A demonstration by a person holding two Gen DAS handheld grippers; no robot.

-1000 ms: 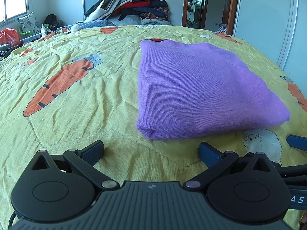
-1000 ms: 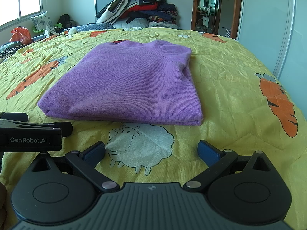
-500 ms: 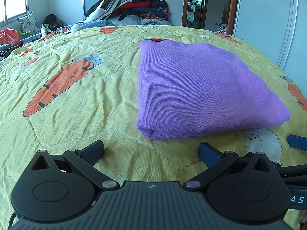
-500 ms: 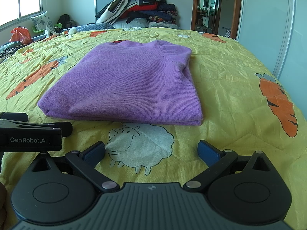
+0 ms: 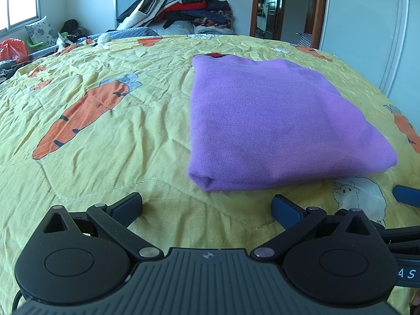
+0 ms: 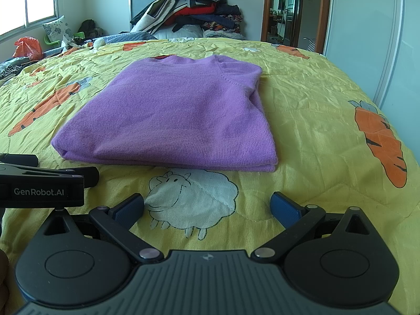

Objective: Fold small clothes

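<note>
Nothing differs from the pictures a moment before: the sweater and both grippers sit just where they were.

Starting at the left, the bed cover (image 5: 110, 173) is yellow with orange carrots, and its whole left side is bare and wrinkly, with lots of room to move. The left gripper (image 5: 206, 204) rests low near the close edge of the bed, its jaws spread wide with nothing between them but bare cover.

Next comes the purple sweater (image 5: 273, 120), folded into a flat, neat block in the middle of the bed. Its folded edge faces the grippers and lies just past their tips, not touching them. A bit of red shows at its collar on the far side.

A white sheep picture (image 6: 191, 199) is printed on the cover, right in front of the sweater's near edge. The right gripper (image 6: 207, 206) sits over this sheep, jaws wide and holding nothing.

To the right of the sweater the cover is bare again, out to the right edge of the bed.

A big pile of clothes (image 6: 194, 13) sits past the far edge.
</note>
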